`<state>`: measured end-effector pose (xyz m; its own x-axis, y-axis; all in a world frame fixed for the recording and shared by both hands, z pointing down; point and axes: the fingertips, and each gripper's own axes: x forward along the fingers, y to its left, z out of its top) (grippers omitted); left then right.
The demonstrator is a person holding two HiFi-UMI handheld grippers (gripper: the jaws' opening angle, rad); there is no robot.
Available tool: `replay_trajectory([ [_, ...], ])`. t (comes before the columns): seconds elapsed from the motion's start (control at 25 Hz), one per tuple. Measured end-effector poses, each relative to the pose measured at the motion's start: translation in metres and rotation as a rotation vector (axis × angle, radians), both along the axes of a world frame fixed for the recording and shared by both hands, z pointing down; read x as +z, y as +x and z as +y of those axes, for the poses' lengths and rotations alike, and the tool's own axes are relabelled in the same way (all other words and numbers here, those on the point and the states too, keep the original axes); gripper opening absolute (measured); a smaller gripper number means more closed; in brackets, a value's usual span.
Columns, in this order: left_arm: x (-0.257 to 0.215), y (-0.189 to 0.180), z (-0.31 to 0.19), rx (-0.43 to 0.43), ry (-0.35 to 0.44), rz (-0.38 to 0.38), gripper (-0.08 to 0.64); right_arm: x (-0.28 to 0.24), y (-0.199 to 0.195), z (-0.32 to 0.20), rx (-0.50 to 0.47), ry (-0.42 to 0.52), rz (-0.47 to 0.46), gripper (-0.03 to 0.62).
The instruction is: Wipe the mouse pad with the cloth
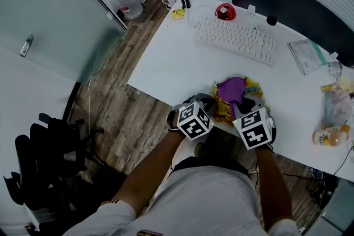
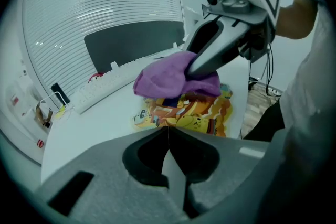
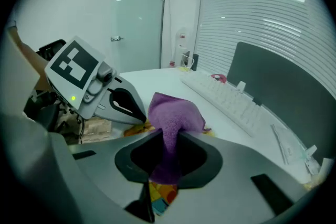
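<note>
1. While our right gripper [image 3: 167, 139] is pinching the purple terry cloth [image 3: 176, 113] over the yellow cartoon-printed mouse pad [image 2: 184, 113] at the white desk [image 1: 166, 63]'s near edge, we are aiming for even pressure
2. Our left gripper [image 2: 167, 134], jaws together and empty, is hovering beside the pad; we are judging it should pin that edge

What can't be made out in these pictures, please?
Mouse pad: in the head view the cloth covers its middle, the right gripper its near edge.
Left gripper: jaws together; its own body hides whether it touches the pad.
Red object behind the keyboard: too small to identify.
</note>
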<state>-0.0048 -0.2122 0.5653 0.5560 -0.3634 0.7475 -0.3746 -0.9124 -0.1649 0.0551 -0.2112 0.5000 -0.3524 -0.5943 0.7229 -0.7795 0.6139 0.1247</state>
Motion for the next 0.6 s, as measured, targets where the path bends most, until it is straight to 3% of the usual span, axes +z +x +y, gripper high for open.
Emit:
replay_trajectory([
  [0.32, 0.002, -0.004, 0.002, 0.010, -0.007, -0.027, 0.015, 0.024, -0.048, 0.006, -0.104, -0.052, 0.050, 0.069],
  [0.6, 0.004, -0.006, 0.003, 0.012, -0.015, -0.029, 0.015, 0.037, -0.049, 0.007, -0.128, -0.069, 0.108, 0.070],
])
